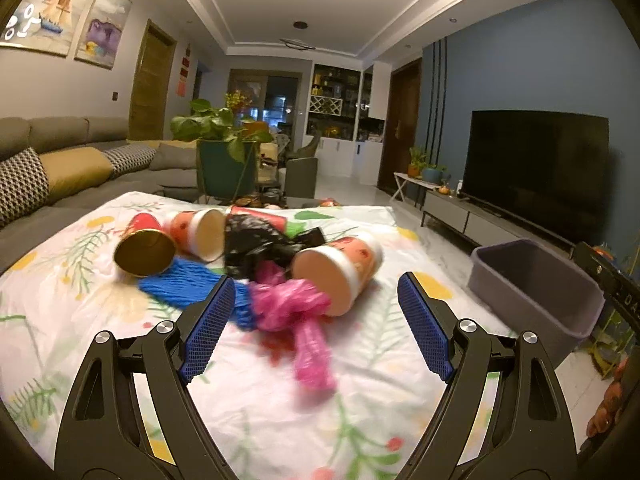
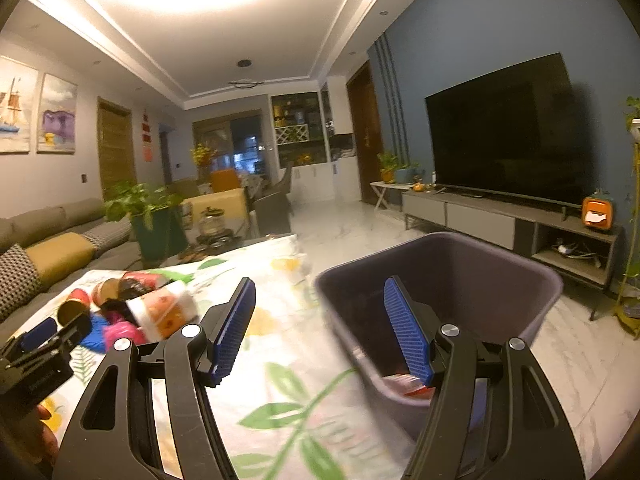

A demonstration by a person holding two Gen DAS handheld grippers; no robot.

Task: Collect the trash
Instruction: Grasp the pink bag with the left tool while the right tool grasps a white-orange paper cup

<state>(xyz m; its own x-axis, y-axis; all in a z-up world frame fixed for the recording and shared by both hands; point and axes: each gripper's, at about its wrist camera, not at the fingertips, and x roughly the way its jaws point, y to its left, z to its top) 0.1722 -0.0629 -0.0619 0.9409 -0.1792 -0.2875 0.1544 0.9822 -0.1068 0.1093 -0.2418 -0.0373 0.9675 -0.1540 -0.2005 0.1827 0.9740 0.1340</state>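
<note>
Living room backdrop: grey sofa far beyond the left fingers, big dark TV on a blue wall past the right ones. Floral printed cloth, soft and creased, covered the work surface under both grippers.

Grey plastic bin, squarish with rounded corners and smooth walls, stood off the cloth's edge. Right gripper hung over its near rim, fingers wide apart, nothing between them; ribbed blue pads, the outer one inside the bin mouth. Some red item low in the bin, too blurred to name.

Trash pile lay ahead of the left gripper, whose fingers were also spread wide and empty:
- paper cup, orange print with white band, on its side, mouth toward the camera, just ahead between the fingertips
- crumpled black plastic bag, glossy, beyond the cup
- second printed cup tipped over, farther off toward the left finger
- red cup with gold inside, on its side, leftmost
- blue ribbed bag, flat, touching the left fingertip in view
- pink knotted plastic bag, blurred, nearest, between the fingers.
</note>
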